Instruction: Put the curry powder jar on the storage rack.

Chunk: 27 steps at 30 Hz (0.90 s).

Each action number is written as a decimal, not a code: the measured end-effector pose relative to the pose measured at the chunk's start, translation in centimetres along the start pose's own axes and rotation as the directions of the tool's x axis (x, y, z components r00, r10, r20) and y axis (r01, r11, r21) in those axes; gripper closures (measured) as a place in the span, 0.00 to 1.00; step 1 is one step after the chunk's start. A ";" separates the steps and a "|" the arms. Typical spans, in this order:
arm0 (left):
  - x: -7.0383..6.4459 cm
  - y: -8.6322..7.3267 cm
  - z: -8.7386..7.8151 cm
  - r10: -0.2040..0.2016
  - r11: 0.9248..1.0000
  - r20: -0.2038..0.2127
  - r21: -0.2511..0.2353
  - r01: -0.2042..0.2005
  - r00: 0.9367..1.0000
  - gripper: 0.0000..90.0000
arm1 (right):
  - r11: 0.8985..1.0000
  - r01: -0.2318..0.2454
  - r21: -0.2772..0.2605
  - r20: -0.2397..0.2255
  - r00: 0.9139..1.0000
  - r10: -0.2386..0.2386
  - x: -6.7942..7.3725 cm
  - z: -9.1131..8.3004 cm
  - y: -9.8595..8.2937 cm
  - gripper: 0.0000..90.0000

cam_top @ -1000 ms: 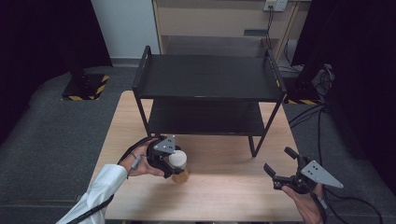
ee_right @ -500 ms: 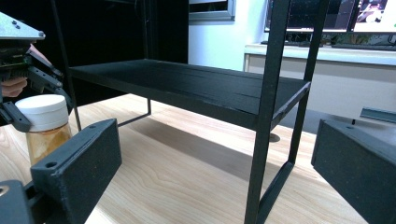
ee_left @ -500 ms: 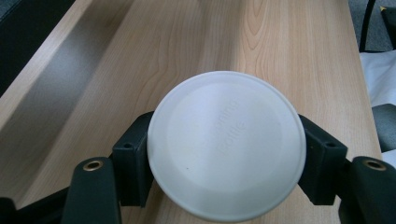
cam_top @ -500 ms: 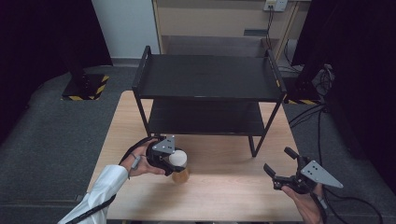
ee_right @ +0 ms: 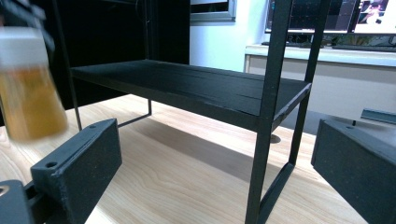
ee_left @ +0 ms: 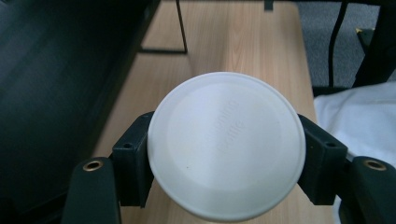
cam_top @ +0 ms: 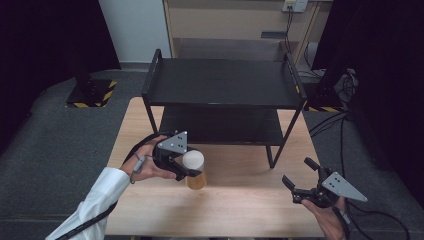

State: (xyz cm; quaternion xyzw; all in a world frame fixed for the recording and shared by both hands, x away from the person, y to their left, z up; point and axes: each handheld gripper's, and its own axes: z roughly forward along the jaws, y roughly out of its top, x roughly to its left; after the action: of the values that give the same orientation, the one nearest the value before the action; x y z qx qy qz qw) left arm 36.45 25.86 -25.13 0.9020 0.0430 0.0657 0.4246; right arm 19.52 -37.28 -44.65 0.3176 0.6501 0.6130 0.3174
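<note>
Your high view is lit from above: the table (cam_top: 240, 200) is bright, the surroundings fall to near black. The rack (cam_top: 222, 85) throws a soft shadow beneath itself. In your right gripper view the jar (ee_right: 28, 84) smears with motion blur. Your left gripper view renders the white lid (ee_left: 226, 144) sharp, the background soft.

My jar's round white lid (ee_left: 227, 144): matt plastic, smooth
My black jaws: matt plastic
Pale table (cam_top: 240, 200): smooth wood grain
Black two-tier shelf (cam_top: 222, 82): matt metal

Looks like a lab: black curtains (cam_top: 45, 40), hazard-striped stand base (cam_top: 90, 95), loose cables (cam_top: 330, 125), monitors (ee_right: 327, 16) behind.
</note>
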 end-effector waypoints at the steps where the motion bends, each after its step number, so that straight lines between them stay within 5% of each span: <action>1: -0.1 0.8 -0.7 0.003 1.000 -0.004 -0.008 -0.003 1.000 0.35 | 1.000 0.002 0.000 0.000 1.000 -0.002 0.0 0.0 0.0 0.02; 6: -0.1 5.3 -4.5 0.022 0.998 -0.010 -0.050 -0.023 1.000 0.35 | 1.000 0.003 -0.008 0.001 1.000 -0.003 0.0 0.0 0.0 0.02; 16: 0.0 11.9 -9.6 0.042 0.993 -0.013 -0.110 -0.043 0.999 0.35 | 1.000 0.006 -0.021 0.008 1.000 -0.006 0.1 -0.1 -0.1 0.01; 27: 0.5 16.7 -12.8 -0.009 0.990 -0.062 -0.142 0.000 0.998 0.35 | 1.000 0.003 -0.021 0.006 1.000 -0.003 0.0 -0.1 -0.2 0.01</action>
State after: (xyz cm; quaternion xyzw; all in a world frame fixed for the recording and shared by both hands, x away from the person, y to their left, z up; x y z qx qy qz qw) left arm 35.30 25.00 -4.11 0.8668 0.0537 0.0959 0.4863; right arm 19.42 -37.36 -44.80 0.3152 0.6431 0.6184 0.3235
